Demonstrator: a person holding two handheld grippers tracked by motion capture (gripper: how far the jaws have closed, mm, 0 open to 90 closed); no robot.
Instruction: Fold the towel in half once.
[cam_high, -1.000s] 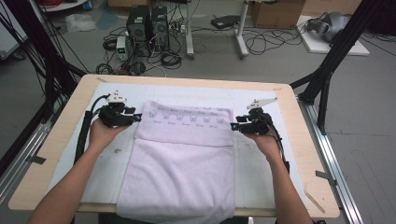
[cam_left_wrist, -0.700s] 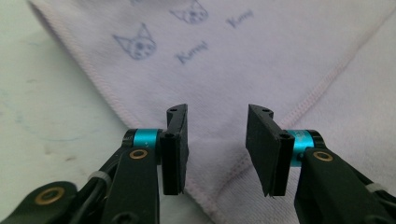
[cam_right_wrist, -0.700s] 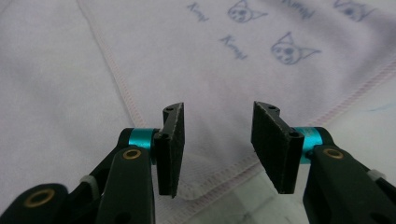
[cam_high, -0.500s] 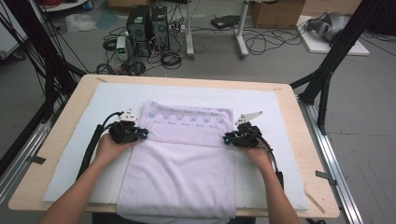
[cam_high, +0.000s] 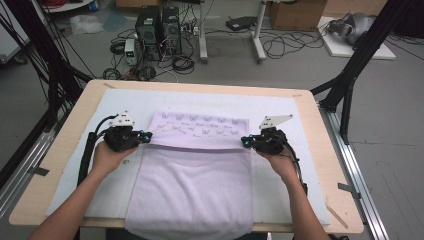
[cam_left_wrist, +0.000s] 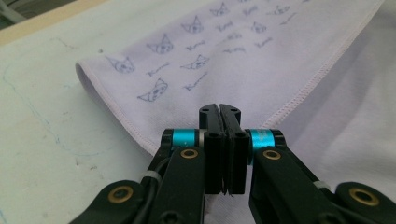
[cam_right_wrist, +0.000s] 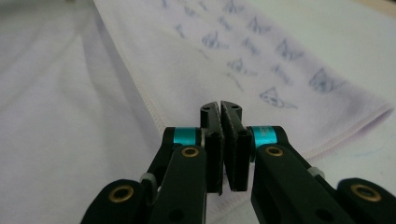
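A lavender towel (cam_high: 195, 195) lies flat on the table, its far end folded back into a flap (cam_high: 200, 129) printed with small cat faces. My left gripper (cam_high: 148, 136) is shut on the flap's left corner. In the left gripper view the jaws (cam_left_wrist: 219, 108) are pressed together over the hem of the towel (cam_left_wrist: 224, 51). My right gripper (cam_high: 244, 142) grips the flap's right corner. Its jaws have just been closing with the cloth between them. In the right gripper view they (cam_right_wrist: 219, 105) meet on the edge of the towel (cam_right_wrist: 70, 116).
A white mat (cam_high: 120, 102) covers the wooden table (cam_high: 327, 165) under the towel. The towel's near end hangs over the front edge. Beyond the far edge, computer boxes (cam_high: 160, 25) and cables lie on the floor. Black frame legs stand at both sides.
Both grippers have come toward the person and onto the flap's corners. Their jaws, open a second ago, are now closed on the cloth.
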